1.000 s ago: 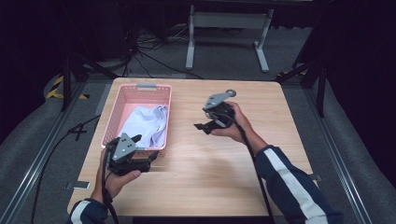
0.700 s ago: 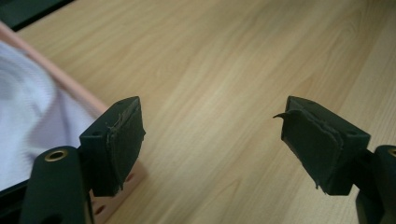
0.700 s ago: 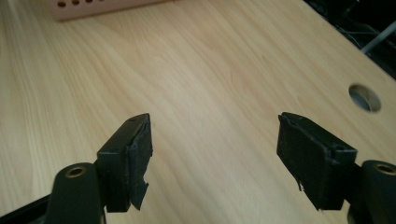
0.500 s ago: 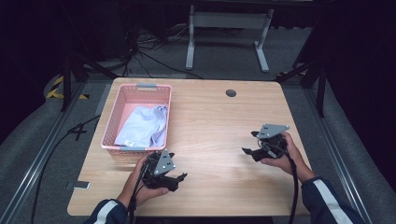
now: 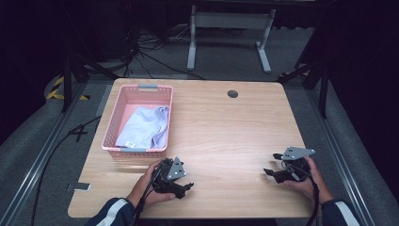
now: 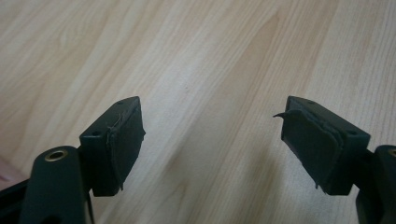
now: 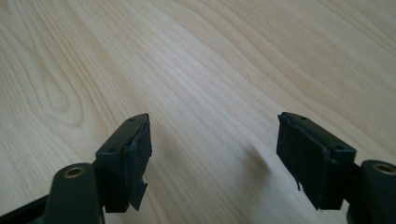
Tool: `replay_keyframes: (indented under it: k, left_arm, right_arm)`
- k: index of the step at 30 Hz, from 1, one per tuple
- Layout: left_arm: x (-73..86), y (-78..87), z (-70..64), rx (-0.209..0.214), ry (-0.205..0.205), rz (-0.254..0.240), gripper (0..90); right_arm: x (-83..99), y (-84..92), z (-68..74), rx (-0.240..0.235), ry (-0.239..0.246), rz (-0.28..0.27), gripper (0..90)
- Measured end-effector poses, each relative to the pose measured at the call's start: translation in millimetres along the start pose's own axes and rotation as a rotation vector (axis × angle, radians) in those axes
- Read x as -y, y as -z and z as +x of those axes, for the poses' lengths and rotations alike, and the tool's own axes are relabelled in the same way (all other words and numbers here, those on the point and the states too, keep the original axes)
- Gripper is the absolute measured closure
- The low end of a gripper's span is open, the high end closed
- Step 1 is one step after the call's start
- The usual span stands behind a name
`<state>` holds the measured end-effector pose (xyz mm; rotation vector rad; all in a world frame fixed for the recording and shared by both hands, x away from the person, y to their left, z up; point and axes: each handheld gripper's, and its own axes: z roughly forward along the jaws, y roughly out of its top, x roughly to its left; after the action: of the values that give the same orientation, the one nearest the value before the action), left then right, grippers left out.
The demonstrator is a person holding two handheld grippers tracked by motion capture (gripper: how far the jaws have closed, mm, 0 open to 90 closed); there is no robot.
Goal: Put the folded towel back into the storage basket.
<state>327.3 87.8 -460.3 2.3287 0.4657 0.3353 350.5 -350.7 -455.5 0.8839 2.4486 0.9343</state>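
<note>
High view: wooden table (image 5: 226,127) | grey floor (image 5: 226,52) | dark room

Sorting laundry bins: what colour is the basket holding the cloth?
Pink basket, seen best in the high view.

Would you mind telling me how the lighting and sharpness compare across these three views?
High view: the wooden table is evenly lit while the room around it is dark. Left gripper view: the left hand-held gripper has soft-looking jaw edges, with faint shadows under them on the wood. Right gripper view: the right hand-held gripper looks similar, and the nearer wood grain looks crisper than the far grain.
</note>
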Motion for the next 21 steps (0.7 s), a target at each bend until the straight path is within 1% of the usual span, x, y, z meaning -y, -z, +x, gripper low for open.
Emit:
replay_keyframes:
  k: [1, 2, 3, 4, 5, 6, 8, 9, 10, 12, 16, 18, 21]
  left_arm:
    - [0.4, -3.5, 0.2, 0.012, 0.005, 0.007, 21.4]
    - [1.2, -7.9, 0.5, 0.003, 0.026, 0.015, 20.4]
    - [1.2, -7.9, 0.5, 0.003, 0.026, 0.015, 20.9]
    - [1.4, -10.1, 1.5, 0.005, 0.014, 0.026, 20.9]
    - [2.2, -12.7, 0.8, 0.011, 0.031, 0.028, 20.3]
    - [2.6, -14.5, 1.5, 0.017, 0.035, 0.017, 19.2]
    - [2.4, -17.9, 1.1, 0.019, 0.055, -0.002, 18.7]
    - [3.1, -19.3, 1.6, 0.022, 0.066, -0.009, 17.5]
    - [3.5, -21.2, 2.0, 0.031, 0.093, -0.016, 16.2]
    - [3.0, -22.3, 5.0, 0.042, 0.115, -0.007, 15.1]
    - [2.6, -23.3, 5.6, 0.046, 0.112, -0.007, 13.8]
    - [2.3, -23.6, 6.1, 0.045, 0.109, -0.006, 13.3]
    - [1.9, -23.9, 7.3, 0.046, 0.104, 0.001, 11.6]
  right_arm:
    - [3.3, 1.3, -0.3, -0.005, -0.019, 0.002, 27.1]
    - [13.0, 5.3, -2.7, -0.028, -0.070, -0.013, 26.5]
    - [13.0, 5.3, -2.7, -0.028, -0.070, -0.013, 26.5]
    - [17.1, 6.7, -3.6, -0.019, -0.083, -0.019, 26.0]
    - [21.4, 8.1, -4.9, -0.023, -0.098, -0.028, 25.4]
    - [25.3, 9.9, -5.6, -0.027, -0.111, -0.048, 25.7]
    - [30.0, 12.9, -6.0, -0.006, -0.129, -0.059, 25.6]
    - [31.6, 13.9, -6.0, -0.001, -0.133, -0.062, 25.4]
    - [32.2, 14.5, -5.5, 0.012, -0.132, -0.057, 23.8]
    - [32.5, 14.3, -5.1, 0.017, -0.133, -0.058, 23.0]
    - [32.7, 14.3, -5.4, 0.015, -0.131, -0.057, 22.5]
    - [32.3, 13.6, -6.7, 0.016, -0.133, -0.050, 19.7]
    - [32.1, 13.3, -7.3, 0.014, -0.132, -0.051, 19.4]
